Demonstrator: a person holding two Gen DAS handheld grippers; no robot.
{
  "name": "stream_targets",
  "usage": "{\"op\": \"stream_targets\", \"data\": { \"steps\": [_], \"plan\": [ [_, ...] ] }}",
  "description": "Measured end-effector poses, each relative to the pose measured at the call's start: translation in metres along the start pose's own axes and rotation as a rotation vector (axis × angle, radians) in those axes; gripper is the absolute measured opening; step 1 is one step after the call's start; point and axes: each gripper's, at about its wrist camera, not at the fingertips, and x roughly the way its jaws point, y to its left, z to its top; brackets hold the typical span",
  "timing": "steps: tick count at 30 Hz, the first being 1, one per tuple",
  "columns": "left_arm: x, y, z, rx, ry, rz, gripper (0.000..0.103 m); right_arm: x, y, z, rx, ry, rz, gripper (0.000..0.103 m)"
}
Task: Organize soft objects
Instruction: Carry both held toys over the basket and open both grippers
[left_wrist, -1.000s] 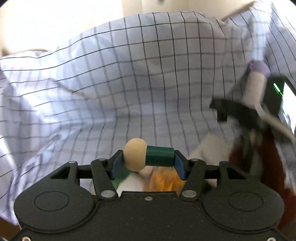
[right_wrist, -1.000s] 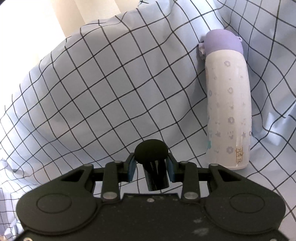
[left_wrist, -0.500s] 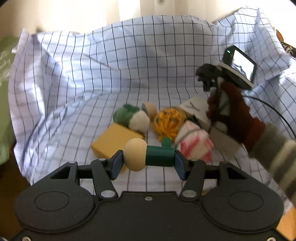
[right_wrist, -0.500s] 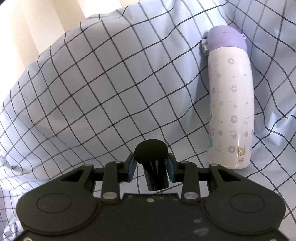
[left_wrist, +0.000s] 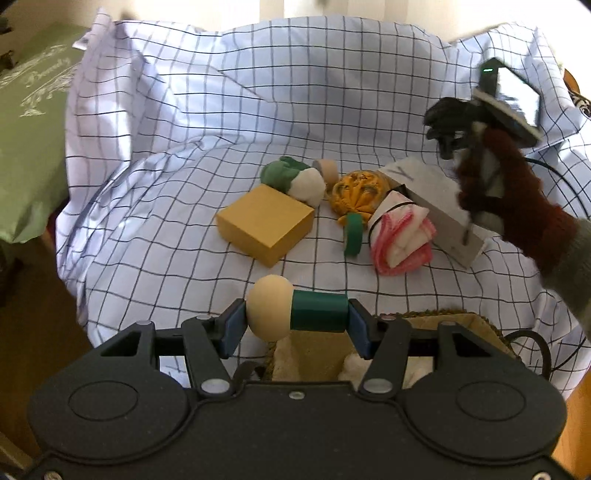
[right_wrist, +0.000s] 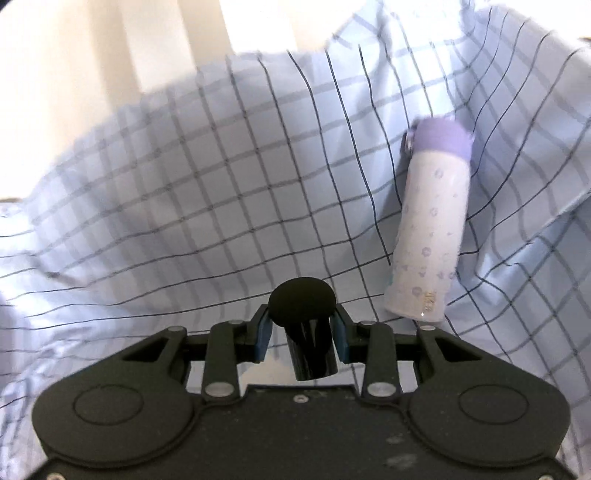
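Only the left wrist view shows the soft pile on the checked cloth (left_wrist: 155, 229): a pink-and-white cloth bundle (left_wrist: 400, 236) beside a yellow block (left_wrist: 266, 223). Only the right view shows a lilac-capped bottle (right_wrist: 430, 229). The left gripper (left_wrist: 295, 317) is clamped on a beige-and-green peg (left_wrist: 295, 314); the right gripper (right_wrist: 302, 328) is closed on a black peg (right_wrist: 304, 325).

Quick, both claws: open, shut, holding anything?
Left claw: shut on a green peg.
Right claw: shut on a black peg.

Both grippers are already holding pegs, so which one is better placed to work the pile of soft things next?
Left, probably. The left gripper, shut on a green peg, faces the pink cloth and yellow ball. The right gripper sees only the bottle.
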Motion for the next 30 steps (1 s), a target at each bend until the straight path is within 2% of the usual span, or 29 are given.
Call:
{"op": "stream_targets", "data": {
  "steps": [8,14,20,25,30],
  "plan": [
    [-0.012,-0.007,-0.013,0.010,0.006,-0.008,0.055,-0.135,-0.015,-0.011,-0.019,-0.119,0.156,0.034],
    [-0.011,-0.013,-0.023,0.038,0.053,-0.032,0.055,-0.212,-0.024,-0.040,-0.084,-0.143,0.208,0.034],
    [-0.006,-0.012,-0.031,0.047,0.128,-0.070,0.055,-0.255,-0.035,-0.083,-0.130,-0.020,0.247,0.035],
    [-0.004,-0.014,-0.040,0.057,0.199,-0.123,0.055,-0.268,-0.042,-0.117,-0.155,0.053,0.222,0.035],
    [-0.003,-0.019,-0.045,0.070,0.237,-0.150,0.055,-0.273,-0.046,-0.144,-0.131,0.148,0.222,0.035]
  ]
}}
